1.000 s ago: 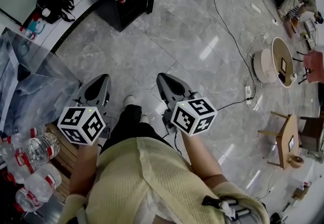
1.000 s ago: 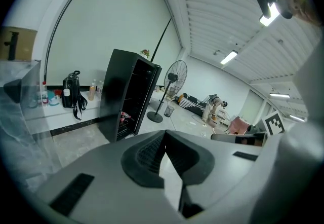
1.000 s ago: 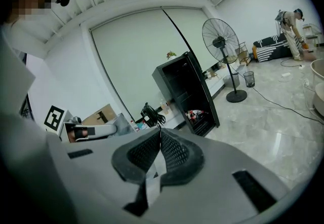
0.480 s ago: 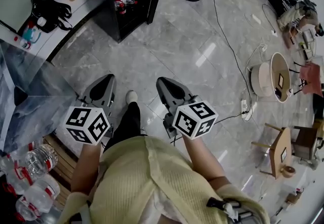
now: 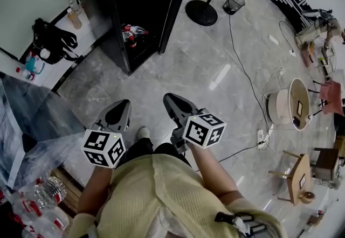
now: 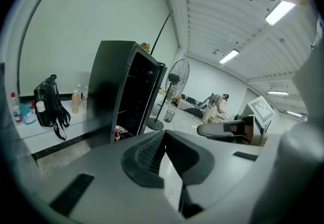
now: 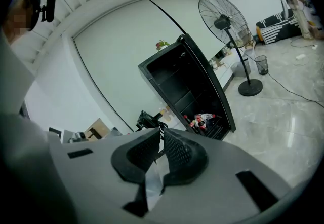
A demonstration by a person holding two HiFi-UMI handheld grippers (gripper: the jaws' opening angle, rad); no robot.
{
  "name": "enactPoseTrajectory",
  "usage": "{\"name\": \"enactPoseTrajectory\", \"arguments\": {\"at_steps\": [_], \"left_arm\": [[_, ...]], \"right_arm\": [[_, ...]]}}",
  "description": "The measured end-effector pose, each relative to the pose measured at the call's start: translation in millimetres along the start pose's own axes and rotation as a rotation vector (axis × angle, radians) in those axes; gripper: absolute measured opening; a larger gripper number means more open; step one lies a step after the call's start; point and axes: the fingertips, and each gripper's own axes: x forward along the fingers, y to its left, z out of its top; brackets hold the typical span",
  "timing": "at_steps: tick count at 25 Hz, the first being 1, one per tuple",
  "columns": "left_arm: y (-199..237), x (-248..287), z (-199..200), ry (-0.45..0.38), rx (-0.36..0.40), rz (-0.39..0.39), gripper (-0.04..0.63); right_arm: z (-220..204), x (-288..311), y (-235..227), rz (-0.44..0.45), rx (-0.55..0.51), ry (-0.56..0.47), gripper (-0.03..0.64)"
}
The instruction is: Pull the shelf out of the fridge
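A tall black fridge (image 5: 137, 5) stands open ahead of me across the marble floor, with dark shelves (image 7: 185, 96) inside and several bottles (image 5: 131, 32) on its lowest level. The same fridge (image 6: 126, 91) shows in the left gripper view. Both grippers hang at waist height, well short of the fridge. My left gripper (image 5: 123, 105) is shut with nothing in it. My right gripper (image 5: 168, 98) is shut and empty too. In each gripper view the ribbed pads (image 7: 174, 152) meet at the tips.
A black standing fan (image 5: 202, 11) and a mesh bin (image 5: 232, 1) stand right of the fridge. A cable (image 5: 242, 70) crosses the floor. A counter with a black bag (image 5: 51, 46) is at left. Water bottles (image 5: 43, 194) lie near my left foot. Wooden stools (image 5: 296, 175) sit at right.
The view has tilted up and I have stepped forward, so more of the fridge shows. Both grippers kept their places before my body and stayed shut.
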Motion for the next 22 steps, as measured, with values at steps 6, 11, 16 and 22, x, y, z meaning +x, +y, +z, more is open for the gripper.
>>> {"name": "enactPoseTrajectory", "arguments": {"at_steps": [6, 11, 16, 22], "left_arm": [[24.7, 39.9, 24.6, -0.023, 0.004, 0.032, 0.008], [36.5, 83.8, 38.2, -0.057, -0.024, 0.080, 0.008], [46.2, 128.9, 47.0, -0.114, -0.086, 0.188, 0.008], [43.1, 184.8, 62.1, -0.133, -0.113, 0.273, 0.008]], "right_arm": [[37.9, 47.9, -30.2, 0.026, 0.034, -0.002, 0.024], [74.1, 89.3, -63.3, 0.097, 0.085, 0.018, 0.100], [104.6, 125.3, -89.5, 0.187, 0.055, 0.110, 0.119], [138.7, 154.6, -134.0, 0.239, 0.037, 0.198, 0.130]]}}
